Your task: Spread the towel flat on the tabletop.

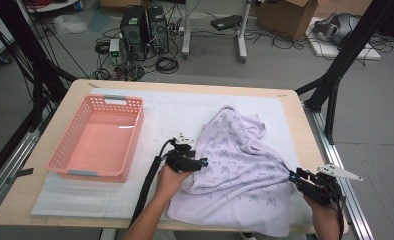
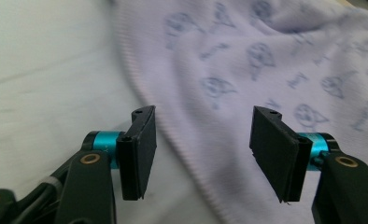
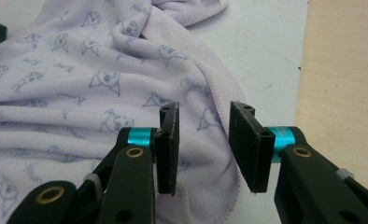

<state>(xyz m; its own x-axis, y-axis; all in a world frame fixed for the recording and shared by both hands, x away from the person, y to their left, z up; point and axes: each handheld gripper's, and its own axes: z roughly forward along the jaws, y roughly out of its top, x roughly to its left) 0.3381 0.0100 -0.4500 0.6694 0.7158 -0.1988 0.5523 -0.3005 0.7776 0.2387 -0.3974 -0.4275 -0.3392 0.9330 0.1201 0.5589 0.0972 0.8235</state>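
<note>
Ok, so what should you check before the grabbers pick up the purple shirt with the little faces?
1. Left gripper open: ok, its fingers stand apart with nothing pinched.
2. Left gripper lined up on the shirt: ok, the shirt's left edge runs between its fingers.
3. Right gripper open: ok, a gap shows between its fingers.
4. Right gripper lined up on the cloth: ok, the shirt's stitched right edge lies in that gap.
5. Shirt flat: not ok, it is bunched and wrinkled on the white mat.
6. Pink basket out of the way: ok, it sits apart, left of the shirt.
</note>
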